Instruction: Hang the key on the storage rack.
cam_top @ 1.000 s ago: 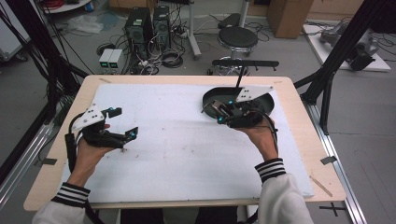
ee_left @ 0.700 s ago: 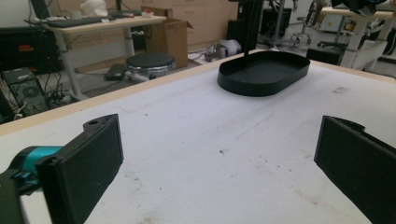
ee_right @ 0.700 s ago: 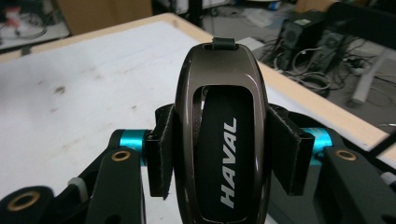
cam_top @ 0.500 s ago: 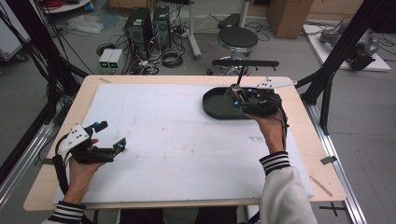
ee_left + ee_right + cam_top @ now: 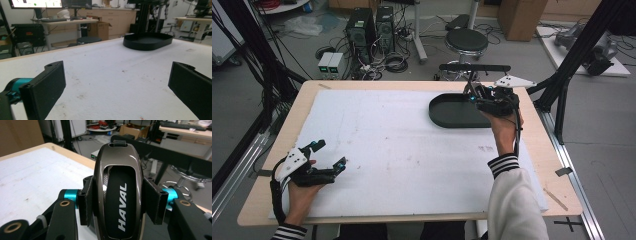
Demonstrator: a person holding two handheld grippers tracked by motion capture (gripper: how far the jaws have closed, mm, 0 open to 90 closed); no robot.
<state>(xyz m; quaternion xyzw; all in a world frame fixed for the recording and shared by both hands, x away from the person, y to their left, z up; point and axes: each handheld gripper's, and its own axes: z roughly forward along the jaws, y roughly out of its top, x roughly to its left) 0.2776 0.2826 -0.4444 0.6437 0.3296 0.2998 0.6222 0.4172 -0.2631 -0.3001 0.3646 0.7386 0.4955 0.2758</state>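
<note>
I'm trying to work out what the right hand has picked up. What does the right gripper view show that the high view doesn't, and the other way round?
The right gripper view shows a glossy dark car key fob marked HAVAL, clamped between the right gripper's jaws.

The high view shows the black oval tray just left of that gripper, and the left gripper, jaws open with nothing between them, low over the near left of the white mat.

Both show the white mat, the table's wooden edge and the black stool beyond it.
</note>
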